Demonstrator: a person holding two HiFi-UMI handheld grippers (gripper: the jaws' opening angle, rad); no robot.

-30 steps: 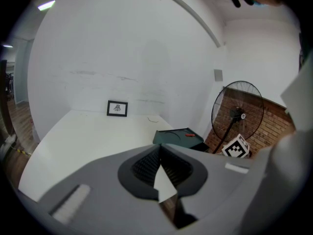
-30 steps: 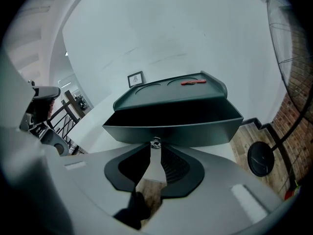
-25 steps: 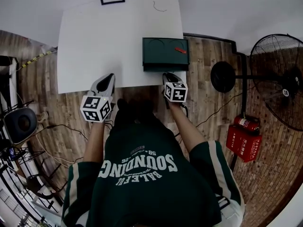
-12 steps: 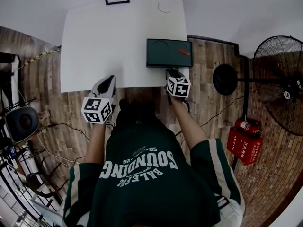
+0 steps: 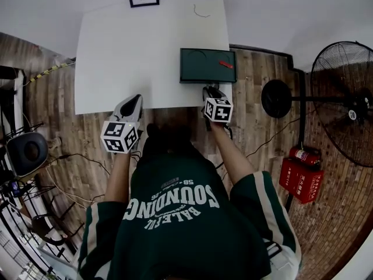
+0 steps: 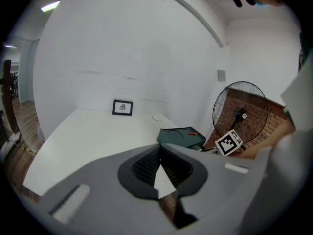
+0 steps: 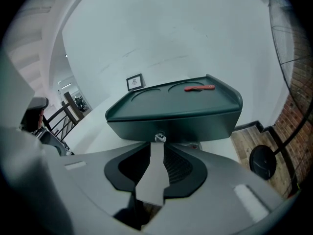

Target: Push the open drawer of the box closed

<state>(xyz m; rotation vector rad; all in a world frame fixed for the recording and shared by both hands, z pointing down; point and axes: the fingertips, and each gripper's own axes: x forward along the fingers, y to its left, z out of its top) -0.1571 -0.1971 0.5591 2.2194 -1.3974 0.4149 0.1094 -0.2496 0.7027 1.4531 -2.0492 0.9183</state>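
The left gripper (image 5: 136, 97) hovered at the near edge of the white table (image 5: 134, 51), well apart from the work. In its own view the left gripper (image 6: 159, 148) had its jaws closed tip to tip with nothing between them. It was judged to be parked there to keep out of the way.

The dark green box (image 5: 208, 66) stood toward the table's right edge, just back from the near edge, with a small red object (image 5: 222, 63) lying on its lid. The drawer front (image 7: 195, 126) appeared flush with the box body, so the drawer was judged fully or almost fully in.

The right gripper (image 5: 208, 90) pointed at the box's near face. Its jaws stood a narrow slit apart and gripped nothing. The drawer's metal knob (image 7: 159, 137) lay just ahead of the tips of the right gripper (image 7: 156, 145). That alignment was judged to suit a straight push on the drawer's centre.

A pedestal fan (image 5: 344, 98) stood on the floor farther right.
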